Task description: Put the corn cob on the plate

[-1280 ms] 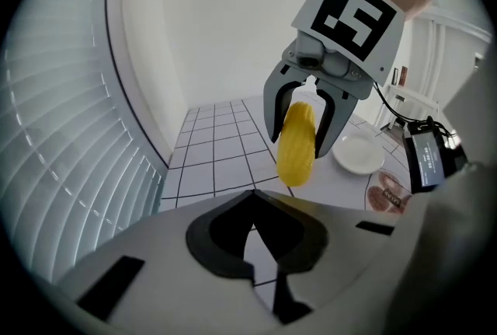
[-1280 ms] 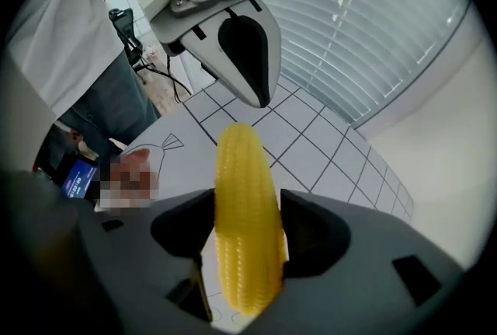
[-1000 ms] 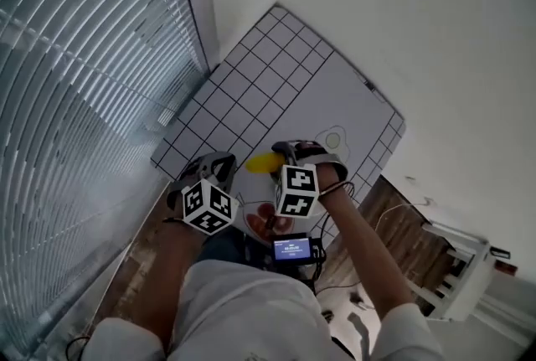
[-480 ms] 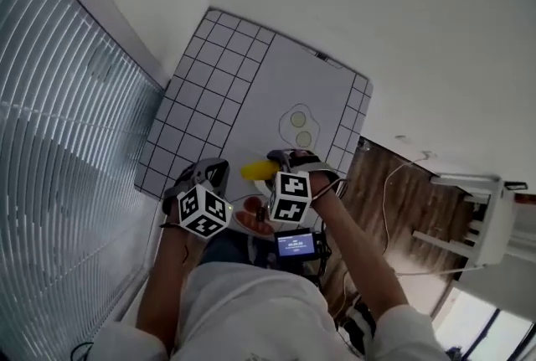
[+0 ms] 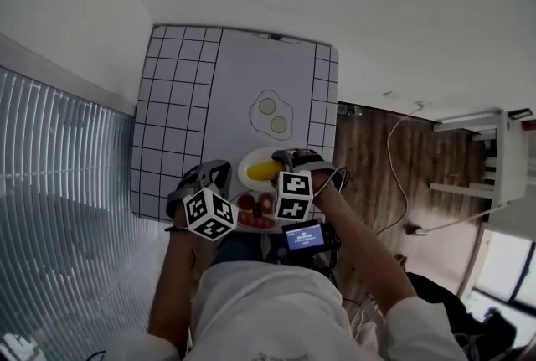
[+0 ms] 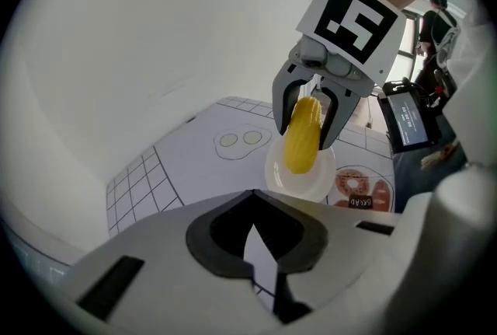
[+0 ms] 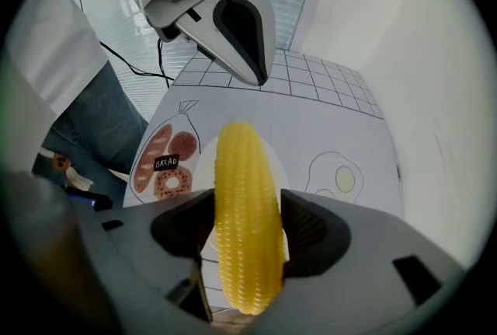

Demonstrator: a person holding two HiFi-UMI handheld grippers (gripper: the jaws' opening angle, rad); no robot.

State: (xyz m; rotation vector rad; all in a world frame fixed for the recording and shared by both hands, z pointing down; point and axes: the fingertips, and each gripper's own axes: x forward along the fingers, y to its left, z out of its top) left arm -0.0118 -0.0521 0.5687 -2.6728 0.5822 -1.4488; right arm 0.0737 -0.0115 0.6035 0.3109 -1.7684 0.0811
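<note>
Swung round since a second ago, the head view now shows the checked mat (image 5: 251,66) square-on rather than slanted, and the two grippers have come along with it to the mat's near edge. The corn cob (image 7: 245,225) was between the right fingers then and is between them now.

The right gripper (image 7: 248,228) points steeply down, and its fingers stand wide and clamp the corn cob at its thick middle, one pad on each side. The cob runs lengthwise out past the fingers. It hangs over the white plate (image 6: 299,184), which lies on the mat between the fried-egg drawing (image 5: 272,115) and the bread drawing (image 7: 165,162). From the left gripper view the cob's lower end shows against the plate's middle; whether it touches the plate I cannot tell.

The left gripper (image 6: 252,240) is just beside the right one, at its left in the head view, also tilted down. Its fingers are closed together with nothing between them, and they touch neither the cob nor the plate.

A small lit screen (image 5: 303,237) sits at the person's waist, just below the right gripper in the head view.
</note>
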